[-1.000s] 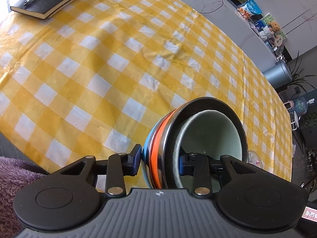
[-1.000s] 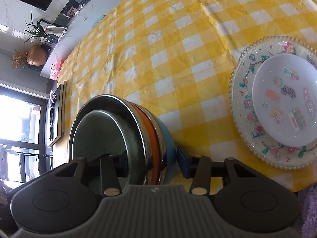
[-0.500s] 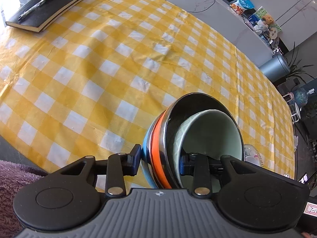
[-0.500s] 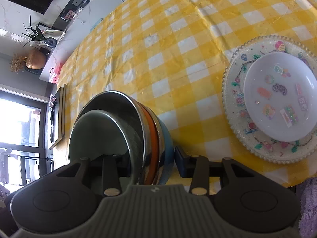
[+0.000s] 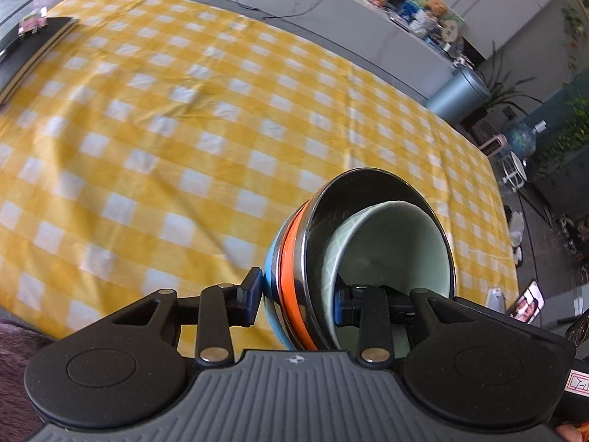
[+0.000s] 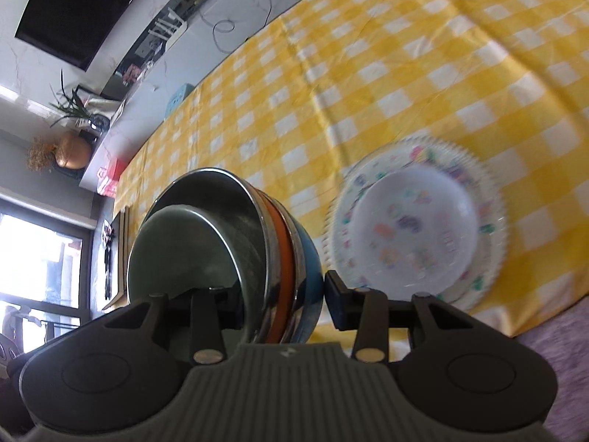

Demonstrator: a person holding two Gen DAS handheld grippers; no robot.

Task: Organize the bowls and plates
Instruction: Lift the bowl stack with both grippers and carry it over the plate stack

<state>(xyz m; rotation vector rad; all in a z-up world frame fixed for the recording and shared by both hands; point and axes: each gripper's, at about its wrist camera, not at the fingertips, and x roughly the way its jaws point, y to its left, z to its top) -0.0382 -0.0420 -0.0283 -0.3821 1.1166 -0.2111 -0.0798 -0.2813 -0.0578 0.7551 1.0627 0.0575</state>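
Pinches the bowl stack (image 5: 368, 191) from both sides: left tool (image 5: 298, 300) clamped across the near wall, one pad on the blue outside, the other inside the green bowl (image 5: 397, 250); right tool (image 6: 281, 305) clamped the same way on the opposite wall, neither spread nor pressed fully together. Holds the stack tilted, mouth turned toward the left-tool camera, clear of the counter (image 5: 147, 129).

Compared with a second ago: sits higher over the checked cloth, shows more of the counter under it, and both grips look unchanged. Shifts the plates in the right wrist view from the right edge toward the middle, blurred now. Likely means a carry in progress, possibly toward the plates; destination not yet clear.

Count near to far:
- Tools: two, both on the stack.
- Bowls: at least four nested, green ceramic innermost, then steel, orange (image 5: 291, 258), blue (image 5: 270, 258) outermost; maybe another steel band between orange and blue, hard to tell.
- Plates: two, small white plate (image 6: 416, 221) with stickers resting on a larger beaded plate (image 6: 493, 217), on the counter just past the right tool.
- Notebook (image 5: 33, 48): one, at the far left counter edge.
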